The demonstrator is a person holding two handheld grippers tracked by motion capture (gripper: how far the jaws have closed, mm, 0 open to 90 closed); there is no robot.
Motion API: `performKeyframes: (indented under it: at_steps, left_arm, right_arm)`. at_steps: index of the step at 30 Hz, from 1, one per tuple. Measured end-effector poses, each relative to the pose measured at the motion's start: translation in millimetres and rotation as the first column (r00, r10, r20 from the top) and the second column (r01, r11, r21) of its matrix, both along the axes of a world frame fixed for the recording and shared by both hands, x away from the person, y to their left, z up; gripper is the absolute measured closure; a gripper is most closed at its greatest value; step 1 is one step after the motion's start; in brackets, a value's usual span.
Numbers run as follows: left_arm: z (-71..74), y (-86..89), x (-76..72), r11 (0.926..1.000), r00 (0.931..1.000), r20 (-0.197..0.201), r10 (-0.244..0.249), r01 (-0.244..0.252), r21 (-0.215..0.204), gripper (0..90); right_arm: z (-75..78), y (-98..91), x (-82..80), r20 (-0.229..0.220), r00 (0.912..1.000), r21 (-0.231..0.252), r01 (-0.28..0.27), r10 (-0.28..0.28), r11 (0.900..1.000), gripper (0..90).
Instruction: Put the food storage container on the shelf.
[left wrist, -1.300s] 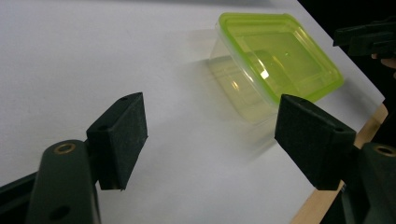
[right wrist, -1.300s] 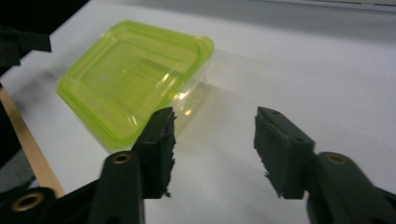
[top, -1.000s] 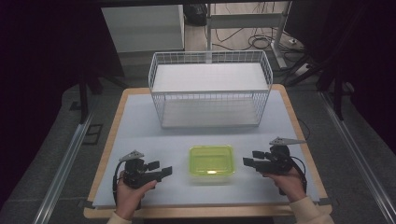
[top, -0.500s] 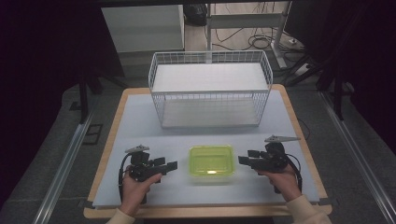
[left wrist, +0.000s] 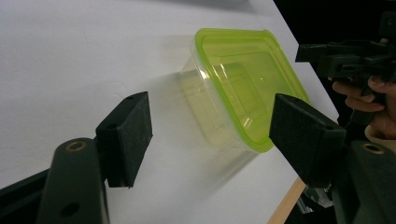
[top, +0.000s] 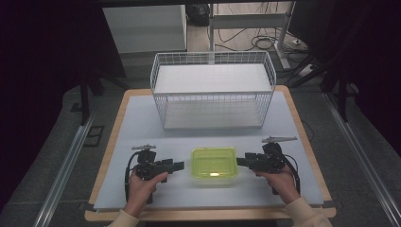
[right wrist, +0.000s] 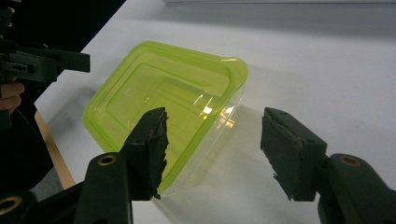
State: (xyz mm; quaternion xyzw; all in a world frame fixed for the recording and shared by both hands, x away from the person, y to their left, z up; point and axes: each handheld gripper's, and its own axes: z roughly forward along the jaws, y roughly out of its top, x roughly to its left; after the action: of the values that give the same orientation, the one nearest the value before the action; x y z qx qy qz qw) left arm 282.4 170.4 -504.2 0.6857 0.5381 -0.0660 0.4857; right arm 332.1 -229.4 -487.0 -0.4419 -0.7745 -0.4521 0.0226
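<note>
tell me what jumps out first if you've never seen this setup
The bright lime-green lidded clear plastic container near the front edge of the pale table catches the eye first. The left gripper and right gripper flank it, one on each side, jaws open and not touching it, having just been closing a little. Behind it stands a large white wire basket, empty.

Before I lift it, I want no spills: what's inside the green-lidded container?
Through the clear walls of the container and its translucent green lid, nothing shows inside; it looks empty. The far corners stay hidden by the lid's tint.
</note>
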Motion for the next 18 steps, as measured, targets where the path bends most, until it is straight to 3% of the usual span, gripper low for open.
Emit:
performKeyframes:
  at_steps: [7,13,18]
  left_arm:
    - [-2.2,-6.5,7.6,0.9996,0.9994,-0.021,-0.027,0.027,0.001,30.5]
    - [-7.0,-17.2,19.5,0.9982,0.9969,-0.062,-0.049,0.047,-0.037,31.1]
    - [-10.3,-25.0,26.2,0.9964,0.9946,-0.072,-0.075,0.072,-0.045,33.5]
  right_arm:
    - [-3.1,4.4,1.0,-0.018,0.9998,-0.003,-0.002,0.002,1.0,43.6]
    - [-7.6,6.8,2.7,-0.039,0.9992,-0.003,0.001,-0.001,1.0,45.9]
    - [-10.8,7.3,4.5,-0.065,0.9979,0.012,0.007,-0.006,0.9999,47.3]
